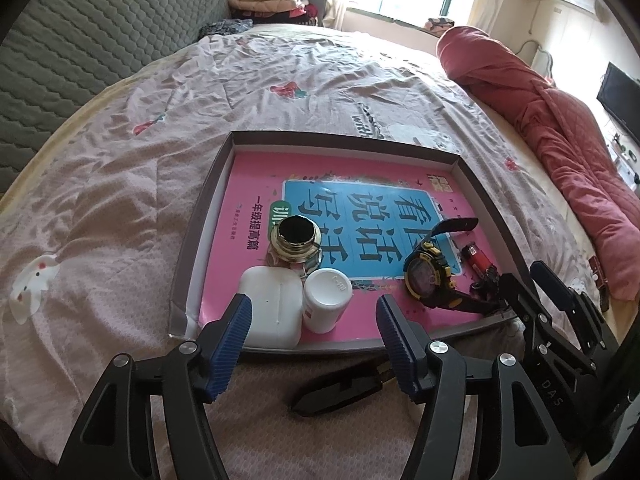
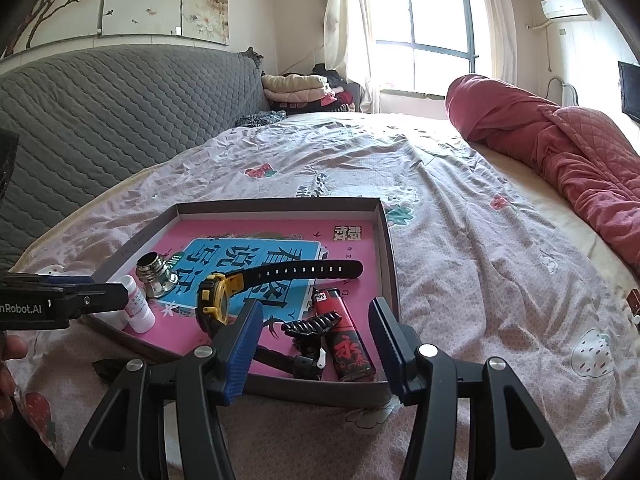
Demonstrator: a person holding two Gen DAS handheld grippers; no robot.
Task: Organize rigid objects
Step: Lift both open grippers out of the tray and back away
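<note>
Shallow box lid (image 1: 476,184) on the bed (image 1: 120,184), holding a pink book (image 1: 256,184), white case (image 1: 272,308), white bottle (image 1: 326,300), watch (image 2: 218,300) and lighter (image 2: 346,336); left gripper (image 1: 314,344) and right gripper (image 2: 316,350) at its near edge, jaws released, grasping nothing.

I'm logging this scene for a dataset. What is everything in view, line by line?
tray: one, grey-brown, on the bed
book: one, pink and blue, lining the tray
earbud case: one, white, tray's near left corner
pill bottle: one, white, right of the case
metal cap: one, brass, behind the bottle
watch: one, black and yellow, tray's right half
lighter: one, red, near right corner
hair clip: one, black, beside the lighter
quilt: one, red, rolled, far right
left gripper: open
right gripper: open
</note>
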